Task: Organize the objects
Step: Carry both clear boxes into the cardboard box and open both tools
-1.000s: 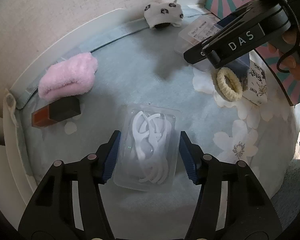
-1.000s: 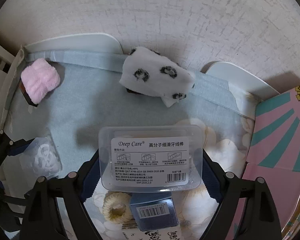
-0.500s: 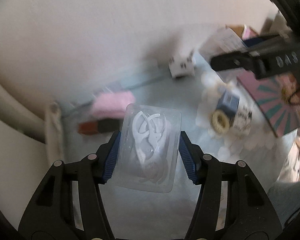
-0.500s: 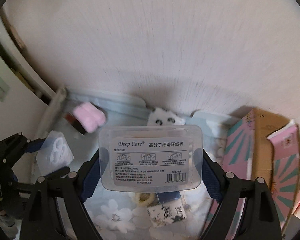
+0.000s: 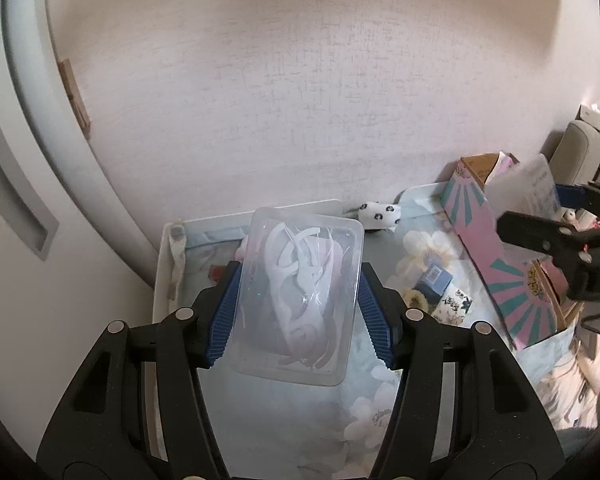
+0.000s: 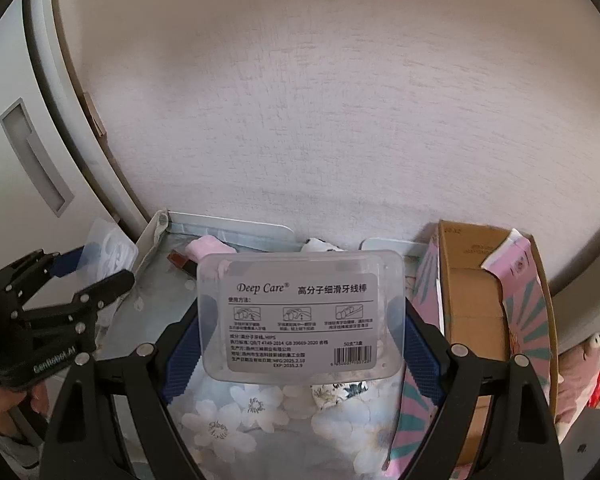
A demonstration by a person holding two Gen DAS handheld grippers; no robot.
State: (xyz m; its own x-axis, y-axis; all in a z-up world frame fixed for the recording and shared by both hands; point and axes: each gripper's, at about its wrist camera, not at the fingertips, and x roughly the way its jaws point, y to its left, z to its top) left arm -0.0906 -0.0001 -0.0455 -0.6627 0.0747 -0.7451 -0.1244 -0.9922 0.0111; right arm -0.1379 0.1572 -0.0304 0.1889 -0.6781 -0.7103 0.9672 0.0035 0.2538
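Two grippers are each clamped on one half of a clear plastic floss-pick case, both held in the air above a bench covered with a pale blue floral cloth (image 6: 236, 412). Largest thing on the bench is the pink-and-teal striped cardboard box (image 6: 480, 312), open at the top, standing at the right side against the wall. It lies just to the right of the right gripper (image 6: 300, 340), which makes that hand the nearer one if the box is the destination; I judge it probably is.

Next in size, the right gripper holds the clear rectangular lid with the printed label (image 6: 300, 316), pads pressing on its short ends, long axis running across the jaws.

Across the bench, the left gripper (image 5: 298, 312) is clamped on the clear plastic tray of white floss picks (image 5: 300, 292), long axis pointing away from the camera, open side facing up. To rejoin the halves, one must turn so the long axes line up.

Smaller things below: a pink fluffy cloth (image 6: 208, 246), a small blue box (image 5: 434, 278), a spotted white sock (image 5: 380, 213).
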